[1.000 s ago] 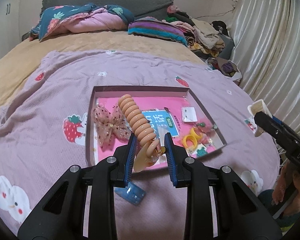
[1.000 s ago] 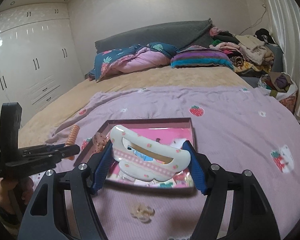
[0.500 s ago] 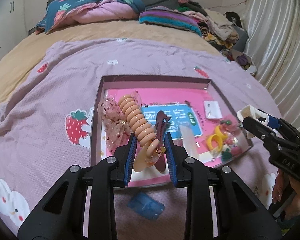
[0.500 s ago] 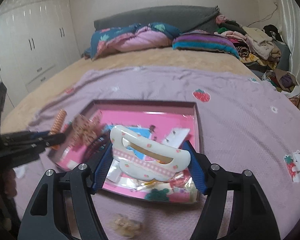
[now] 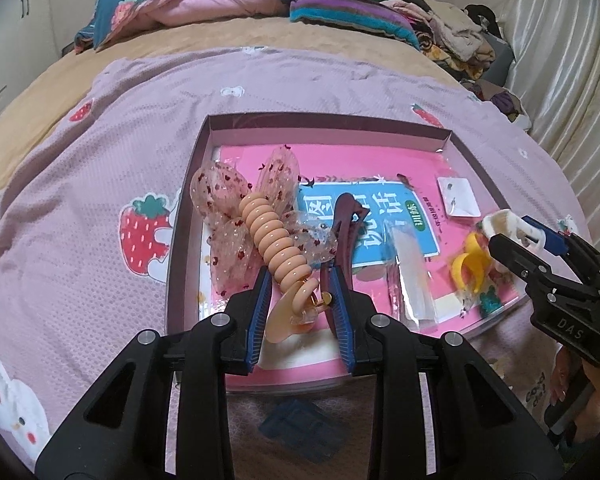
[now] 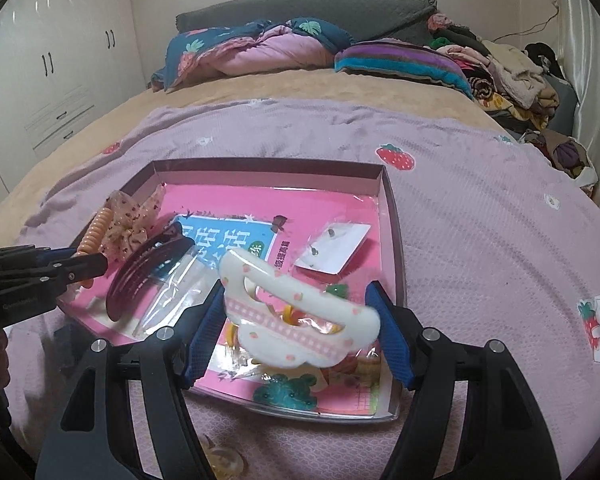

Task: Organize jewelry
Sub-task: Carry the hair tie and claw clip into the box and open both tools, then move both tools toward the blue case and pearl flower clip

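Left tool (image 5: 300,300) gripping peach spiral hair clip (image 5: 278,246), hovering over near-left part of shallow box (image 5: 328,126). Right tool (image 6: 296,326) clamping white strawberry hair claw (image 6: 300,316) over near-right part of box. Box lying on lilac strawberry blanket (image 6: 480,220) on bed, holding sheer bow (image 5: 236,208), maroon clip (image 6: 140,276), yellow rings (image 5: 470,266). Wardrobe (image 6: 52,68) standing far left, curtain (image 5: 560,60) hanging right, clothes pile (image 6: 508,72) sitting far right.
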{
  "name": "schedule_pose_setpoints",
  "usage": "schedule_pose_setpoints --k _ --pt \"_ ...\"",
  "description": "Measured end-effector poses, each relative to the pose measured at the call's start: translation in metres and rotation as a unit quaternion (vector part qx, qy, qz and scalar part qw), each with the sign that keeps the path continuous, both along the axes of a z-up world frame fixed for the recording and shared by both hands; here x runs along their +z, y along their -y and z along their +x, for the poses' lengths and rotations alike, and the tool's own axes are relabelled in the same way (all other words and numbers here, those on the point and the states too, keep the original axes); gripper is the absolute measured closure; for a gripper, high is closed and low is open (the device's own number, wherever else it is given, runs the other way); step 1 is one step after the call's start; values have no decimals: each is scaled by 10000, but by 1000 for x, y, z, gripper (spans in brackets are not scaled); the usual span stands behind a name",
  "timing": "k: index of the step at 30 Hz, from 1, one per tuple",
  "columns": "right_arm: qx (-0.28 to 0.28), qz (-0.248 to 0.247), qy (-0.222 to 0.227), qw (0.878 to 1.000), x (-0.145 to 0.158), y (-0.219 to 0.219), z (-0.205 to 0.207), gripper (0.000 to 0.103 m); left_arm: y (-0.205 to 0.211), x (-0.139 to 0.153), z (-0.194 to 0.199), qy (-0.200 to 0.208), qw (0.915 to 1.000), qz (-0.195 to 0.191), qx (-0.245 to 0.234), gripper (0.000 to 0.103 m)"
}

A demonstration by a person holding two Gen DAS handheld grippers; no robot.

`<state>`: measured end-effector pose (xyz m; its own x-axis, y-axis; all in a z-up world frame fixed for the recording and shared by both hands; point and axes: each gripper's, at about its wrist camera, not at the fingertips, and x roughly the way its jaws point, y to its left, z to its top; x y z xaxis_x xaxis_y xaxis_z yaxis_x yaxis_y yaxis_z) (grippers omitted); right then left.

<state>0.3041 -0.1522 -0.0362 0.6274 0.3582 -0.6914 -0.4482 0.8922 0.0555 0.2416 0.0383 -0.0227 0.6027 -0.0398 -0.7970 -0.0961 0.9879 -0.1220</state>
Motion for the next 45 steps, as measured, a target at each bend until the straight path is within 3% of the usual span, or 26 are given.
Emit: schedule_pose_setpoints --k 2,4,6,8,12,22,24,32,45 --pt "-27 -3 43 10000 1 0 -1 20 1 -1 0 1 10000 5 6 81" --pt "-79 26 129 9999 5 1 -4 16 1 -1 -1 12 10000 -8 11 78" --pt "-76 69 208 9997 10 4 -9 12 1 2 -3 54 10000 6 29 64" --pt "-116 107 309 9994 15 9 -14 7 1 5 -5 108 9999 -4 44 58" --pt "-183 243 407 9987 25 20 -24 6 -2 15 -12 243 9997 -21 99 43" --pt "-212 549 633 9963 50 40 -59 5 -10 46 -48 628 9978 -45 225 25" --pt "-204 596 676 9957 56 42 -66 5 -11 51 -56 687 9974 -37 235 18" --pt "-58 592 725 9956 64 40 -92 5 -17 51 -85 698 9972 -43 278 14" --pt "158 28 306 9994 24 28 -117 5 -26 23 -120 445 9988 22 225 14"
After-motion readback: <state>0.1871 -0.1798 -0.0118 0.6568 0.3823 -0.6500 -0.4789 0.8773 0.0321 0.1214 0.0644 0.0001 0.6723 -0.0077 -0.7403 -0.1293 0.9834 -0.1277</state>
